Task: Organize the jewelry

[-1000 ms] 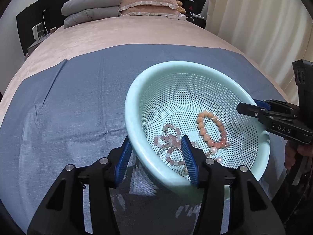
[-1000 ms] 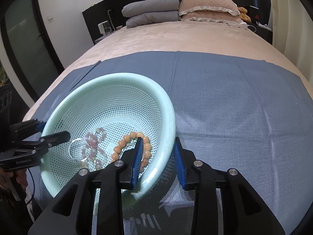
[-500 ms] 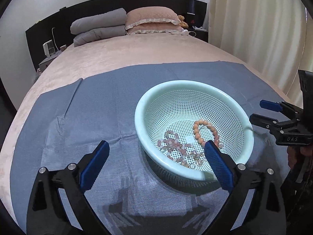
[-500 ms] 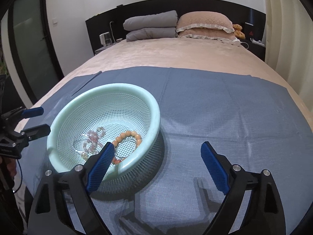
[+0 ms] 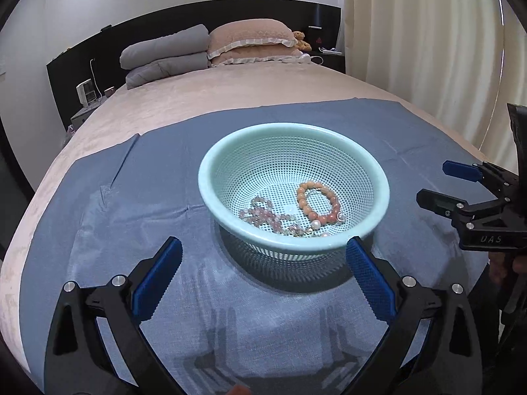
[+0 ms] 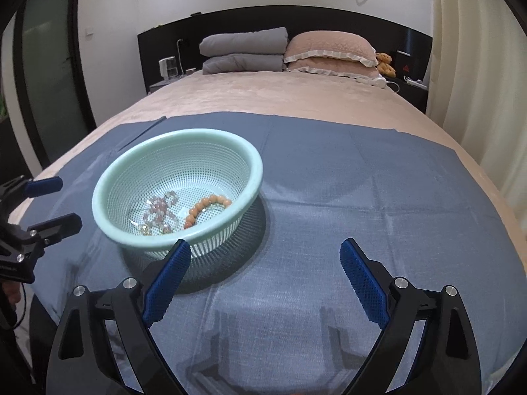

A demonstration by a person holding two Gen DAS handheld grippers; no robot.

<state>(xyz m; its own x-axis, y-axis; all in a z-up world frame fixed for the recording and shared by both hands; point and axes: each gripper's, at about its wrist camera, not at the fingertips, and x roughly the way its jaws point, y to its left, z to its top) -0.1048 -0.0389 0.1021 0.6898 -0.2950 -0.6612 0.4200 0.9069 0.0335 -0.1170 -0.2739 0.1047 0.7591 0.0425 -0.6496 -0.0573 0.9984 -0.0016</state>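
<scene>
A mint-green perforated basket (image 5: pixel 375 177) (image 6: pixel 108 177) stands on a blue cloth (image 5: pixel 131 204) (image 6: pixel 362 197) spread over the bed. In it lie an orange bead bracelet (image 5: pixel 304 202) (image 6: pixel 206 204), a pink bead bracelet (image 5: pixel 260 212) (image 6: pixel 161 205) and small pearl pieces (image 5: pixel 316 225). My left gripper (image 5: pixel 263 253) is open and empty, just in front of the basket. My right gripper (image 6: pixel 265 256) is open and empty, in front and to the right of the basket. Each gripper shows in the other view, the right (image 5: pixel 438 181) and the left (image 6: pixel 57 202).
Beige bedspread (image 6: pixel 280 98) beyond the cloth. Grey folded quilt (image 6: pixel 243 49) and pink pillows (image 6: pixel 329 54) at the black headboard. Curtain (image 5: pixel 428 49) on the right. A nightstand with a small device (image 6: pixel 168 67) on the left.
Both grippers let go of the basket rim, opened wide and pulled back and up. The basket now rests flat on the cloth.
</scene>
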